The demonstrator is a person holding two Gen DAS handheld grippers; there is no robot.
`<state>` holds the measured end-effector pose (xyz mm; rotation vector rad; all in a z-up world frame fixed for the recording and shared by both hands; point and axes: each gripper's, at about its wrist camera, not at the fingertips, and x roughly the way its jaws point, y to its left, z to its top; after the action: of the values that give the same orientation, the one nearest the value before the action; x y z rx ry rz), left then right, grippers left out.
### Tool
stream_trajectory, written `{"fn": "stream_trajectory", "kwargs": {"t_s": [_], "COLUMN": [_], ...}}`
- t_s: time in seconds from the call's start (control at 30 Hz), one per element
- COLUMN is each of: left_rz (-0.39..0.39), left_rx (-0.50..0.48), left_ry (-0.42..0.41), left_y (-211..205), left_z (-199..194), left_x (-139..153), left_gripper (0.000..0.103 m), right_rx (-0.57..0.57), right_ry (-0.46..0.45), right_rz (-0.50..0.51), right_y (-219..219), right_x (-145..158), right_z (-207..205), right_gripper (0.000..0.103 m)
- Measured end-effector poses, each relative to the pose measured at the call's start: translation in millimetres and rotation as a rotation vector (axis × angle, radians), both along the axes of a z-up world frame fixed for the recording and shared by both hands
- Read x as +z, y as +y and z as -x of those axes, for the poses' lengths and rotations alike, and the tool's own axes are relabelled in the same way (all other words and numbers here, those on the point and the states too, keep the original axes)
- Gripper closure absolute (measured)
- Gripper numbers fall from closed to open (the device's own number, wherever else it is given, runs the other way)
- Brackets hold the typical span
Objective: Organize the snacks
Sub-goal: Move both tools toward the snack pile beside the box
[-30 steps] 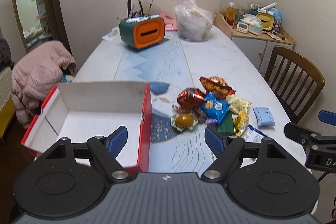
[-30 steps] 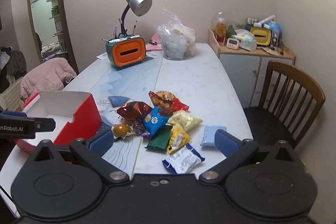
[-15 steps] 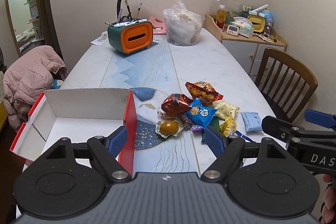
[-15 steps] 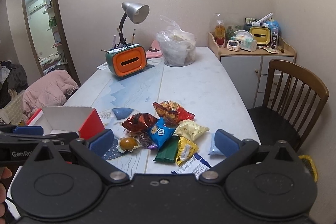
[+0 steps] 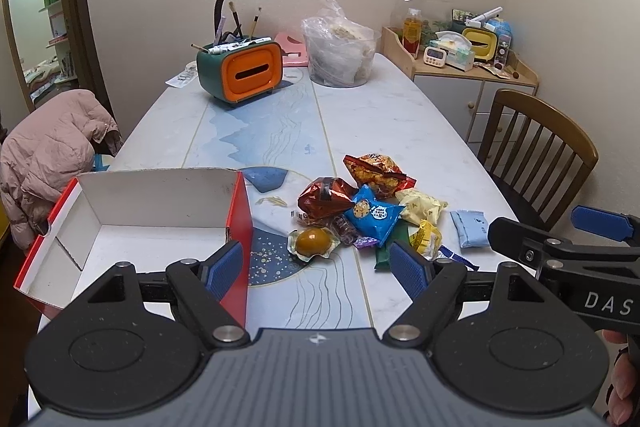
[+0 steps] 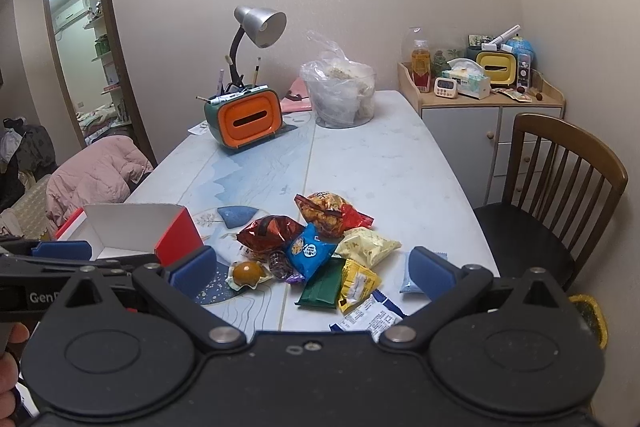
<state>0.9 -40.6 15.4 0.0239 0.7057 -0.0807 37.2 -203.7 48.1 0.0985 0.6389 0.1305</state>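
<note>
A pile of snack packets (image 5: 368, 215) lies near the table's (image 5: 380, 115) front edge, just beside an open red box (image 5: 140, 223) at its left edge. Both the left gripper (image 5: 316, 265) and right gripper (image 6: 312, 267) hover released, holding nothing.

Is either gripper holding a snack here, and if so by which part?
Nothing is held. The left gripper and right gripper are both open, above the table, with nothing between their fingers.
</note>
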Motion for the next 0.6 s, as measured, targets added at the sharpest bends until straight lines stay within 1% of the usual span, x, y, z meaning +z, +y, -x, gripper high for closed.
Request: {"fn": "stream_trajectory", "kwargs": {"t_s": [0.6], "left_rz": [0.000], "left_rx": [0.000], "left_ry": [0.002], "left_y": [-0.3], "left_z": [0.1], "left_x": [0.0], "left_gripper": [0.023], "right_rx": [0.017], "right_ry": [-0.007], "right_rz": [-0.002], "right_y": [1.2], "right_x": [1.7], "right_z": [0.9], "right_gripper": [0.000]}}
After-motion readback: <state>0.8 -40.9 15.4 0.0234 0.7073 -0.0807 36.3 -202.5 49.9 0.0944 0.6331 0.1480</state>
